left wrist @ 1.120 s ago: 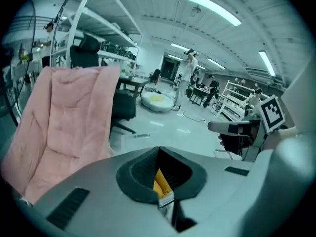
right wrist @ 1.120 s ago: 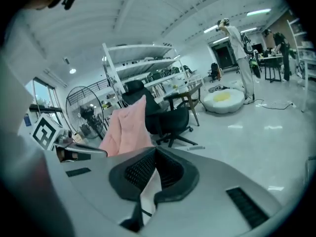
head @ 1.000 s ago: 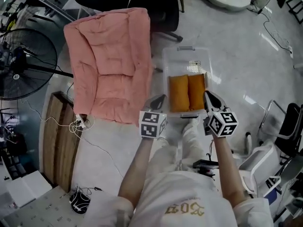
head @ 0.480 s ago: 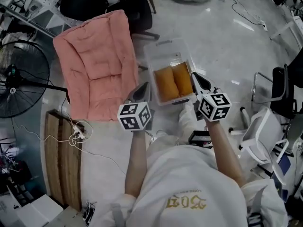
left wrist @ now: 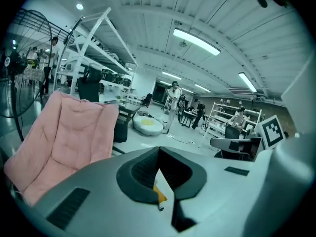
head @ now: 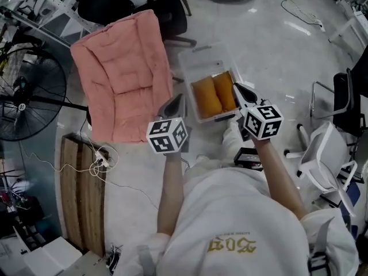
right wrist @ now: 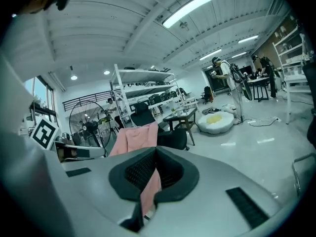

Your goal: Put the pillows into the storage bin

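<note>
Both forearms reach forward from the person's body, side by side and well apart, each carrying a tool that points away and slightly down, its marker cube uppermost. In the head view, the left tool (head: 173,102) has its tip over the near right edge of a pink cushion (head: 123,73), and the right tool (head: 241,91) has its tip at the near right corner of the storage bin (head: 202,61). The left gripper view shows the left tool (left wrist: 158,163) with its jaws closed together and nothing gripped; a sliver of orange shows past them. The right gripper view shows the right tool (right wrist: 156,166) likewise closed and empty, with the pink cushion (right wrist: 132,137) beyond it. The bin is a clear plastic box standing on the pale floor, just to the right of the pink cushion and far from the person, between the two tool tips. Inside it lie two pillows, both orange and plump, side by side and touching along their length: the left pillow (head: 205,98) and the right pillow (head: 225,92). They fill the near part of the bin, while its far part is bare. There are two pillows, one bin, two tools and one pink cushion.
</note>
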Demonstrator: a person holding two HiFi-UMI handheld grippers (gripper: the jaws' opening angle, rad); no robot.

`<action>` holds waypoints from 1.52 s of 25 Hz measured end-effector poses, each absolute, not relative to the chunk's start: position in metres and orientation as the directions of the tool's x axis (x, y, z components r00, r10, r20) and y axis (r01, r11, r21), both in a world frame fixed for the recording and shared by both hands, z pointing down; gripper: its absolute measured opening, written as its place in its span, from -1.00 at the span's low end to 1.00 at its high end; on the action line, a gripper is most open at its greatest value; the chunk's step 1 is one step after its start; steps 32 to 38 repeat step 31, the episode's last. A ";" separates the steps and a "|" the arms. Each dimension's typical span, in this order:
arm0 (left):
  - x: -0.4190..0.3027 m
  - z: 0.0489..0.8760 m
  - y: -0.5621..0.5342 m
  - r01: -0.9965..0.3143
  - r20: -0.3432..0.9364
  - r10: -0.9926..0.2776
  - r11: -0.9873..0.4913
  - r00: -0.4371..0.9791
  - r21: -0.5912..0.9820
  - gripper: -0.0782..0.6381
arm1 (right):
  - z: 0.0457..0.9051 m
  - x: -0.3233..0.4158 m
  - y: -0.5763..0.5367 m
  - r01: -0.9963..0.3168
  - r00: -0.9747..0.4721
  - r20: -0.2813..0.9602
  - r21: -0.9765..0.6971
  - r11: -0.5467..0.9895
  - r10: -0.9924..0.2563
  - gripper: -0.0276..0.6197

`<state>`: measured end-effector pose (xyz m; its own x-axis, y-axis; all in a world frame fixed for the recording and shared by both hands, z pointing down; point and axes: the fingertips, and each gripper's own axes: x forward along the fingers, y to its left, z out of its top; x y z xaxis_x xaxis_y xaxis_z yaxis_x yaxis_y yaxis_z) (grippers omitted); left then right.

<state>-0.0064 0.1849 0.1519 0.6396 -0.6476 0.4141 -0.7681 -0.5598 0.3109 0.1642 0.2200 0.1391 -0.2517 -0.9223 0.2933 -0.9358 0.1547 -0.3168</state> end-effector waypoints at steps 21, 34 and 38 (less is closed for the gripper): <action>-0.028 0.156 0.195 -0.772 0.411 -0.654 -0.548 0.635 0.321 -0.74 | 0.147 0.139 0.221 -0.929 -0.300 0.315 -0.310 0.201 -0.900 -0.88; -0.054 0.157 0.188 -0.786 0.403 -0.675 -0.521 0.618 0.333 -0.74 | 0.150 0.119 0.210 -0.929 -0.319 0.323 -0.293 0.226 -0.891 -0.88; -0.054 0.157 0.188 -0.786 0.403 -0.675 -0.521 0.618 0.333 -0.74 | 0.150 0.119 0.210 -0.929 -0.319 0.323 -0.293 0.226 -0.891 -0.88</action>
